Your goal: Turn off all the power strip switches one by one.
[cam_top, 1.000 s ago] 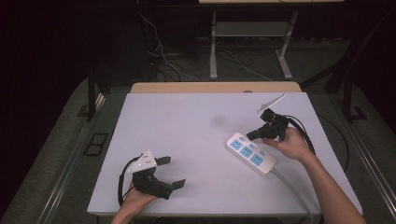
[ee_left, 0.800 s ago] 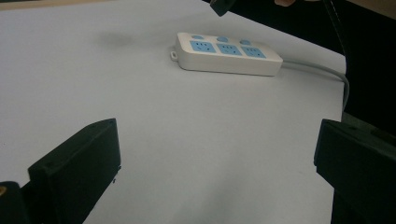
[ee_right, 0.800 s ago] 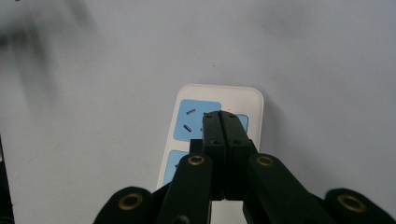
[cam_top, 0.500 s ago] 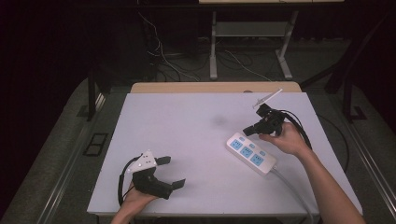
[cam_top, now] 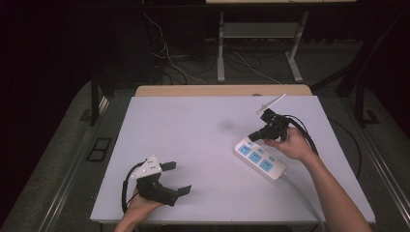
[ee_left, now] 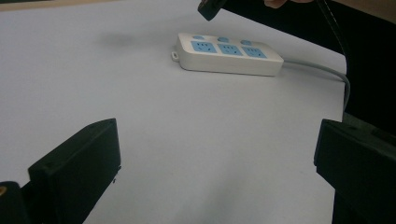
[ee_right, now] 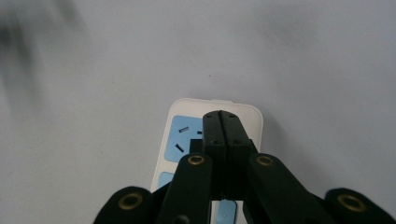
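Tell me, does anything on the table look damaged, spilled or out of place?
Nothing stands out. The white plastic power strip with blue sockets lies flat and intact on the white table, at an angle to its edges. The right gripper, jaws shut, hovers above it.

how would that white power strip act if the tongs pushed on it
The power strip looks like a stiff plastic block lying flat on the table, so it would probably slide, not tip or roll. Its grey cable trails off the table's edge and may drag or swing it round.
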The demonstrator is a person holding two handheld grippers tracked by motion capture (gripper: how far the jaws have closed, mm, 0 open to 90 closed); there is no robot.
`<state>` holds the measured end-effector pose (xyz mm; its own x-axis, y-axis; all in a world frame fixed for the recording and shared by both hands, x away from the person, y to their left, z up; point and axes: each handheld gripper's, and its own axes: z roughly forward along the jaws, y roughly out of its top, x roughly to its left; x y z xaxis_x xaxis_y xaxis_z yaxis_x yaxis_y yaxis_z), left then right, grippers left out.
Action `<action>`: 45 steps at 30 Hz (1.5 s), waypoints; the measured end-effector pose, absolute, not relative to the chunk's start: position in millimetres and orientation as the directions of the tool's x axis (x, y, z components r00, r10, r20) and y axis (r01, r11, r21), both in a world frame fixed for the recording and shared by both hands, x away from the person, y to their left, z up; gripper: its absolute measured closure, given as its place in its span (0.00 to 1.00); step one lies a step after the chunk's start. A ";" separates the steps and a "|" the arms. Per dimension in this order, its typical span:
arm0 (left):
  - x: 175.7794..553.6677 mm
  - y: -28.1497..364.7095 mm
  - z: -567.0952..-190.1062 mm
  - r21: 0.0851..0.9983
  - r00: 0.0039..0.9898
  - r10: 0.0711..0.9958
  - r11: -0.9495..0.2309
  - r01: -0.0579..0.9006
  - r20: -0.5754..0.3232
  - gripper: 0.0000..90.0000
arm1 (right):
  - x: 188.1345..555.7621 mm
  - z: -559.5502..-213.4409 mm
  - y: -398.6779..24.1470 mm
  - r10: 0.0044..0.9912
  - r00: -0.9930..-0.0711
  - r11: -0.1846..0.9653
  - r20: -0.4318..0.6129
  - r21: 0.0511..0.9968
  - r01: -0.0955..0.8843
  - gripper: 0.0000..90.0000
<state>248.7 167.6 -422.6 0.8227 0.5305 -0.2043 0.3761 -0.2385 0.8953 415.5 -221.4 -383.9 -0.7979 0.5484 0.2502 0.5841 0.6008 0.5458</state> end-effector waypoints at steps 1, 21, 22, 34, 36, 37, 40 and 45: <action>248.7 167.7 -422.6 0.895 0.823 0.530 -0.239 0.376 -0.204 0.00 | 416.0 -384.9 -220.8 0.547 -0.800 0.603 0.248 0.545 0.582 1.00; 248.9 168.4 -422.6 0.896 0.822 0.533 -0.239 0.375 -0.201 0.00 | 421.9 -407.3 -216.0 0.562 -0.796 0.633 0.224 0.503 0.588 1.00; 248.9 168.4 -422.5 0.896 0.822 0.533 -0.238 0.374 -0.201 0.00 | 421.4 -407.6 -215.7 0.562 -0.797 0.632 0.221 0.508 0.586 1.00; 248.4 167.7 -422.3 0.896 0.823 0.531 -0.241 0.372 -0.199 0.00 | 421.1 -408.2 -215.4 0.560 -0.802 0.634 0.208 0.516 0.577 1.00; 248.3 167.3 -422.3 0.896 0.824 0.531 -0.242 0.372 -0.199 0.00 | 421.4 -408.9 -216.5 0.559 -0.802 0.629 0.213 0.521 0.577 1.00; 248.3 167.2 -422.3 0.896 0.824 0.531 -0.243 0.372 -0.198 0.00 | 421.4 -409.3 -217.4 0.559 -0.800 0.624 0.219 0.523 0.580 1.00; 248.3 167.3 -422.4 0.896 0.824 0.531 -0.242 0.372 -0.198 0.00 | 421.0 -411.1 -220.1 0.561 -0.793 0.606 0.236 0.536 0.588 1.00; 248.1 166.8 -422.5 0.896 0.824 0.531 -0.245 0.371 -0.196 0.00 | 419.7 -412.7 -222.4 0.562 -0.792 0.593 0.238 0.552 0.586 1.00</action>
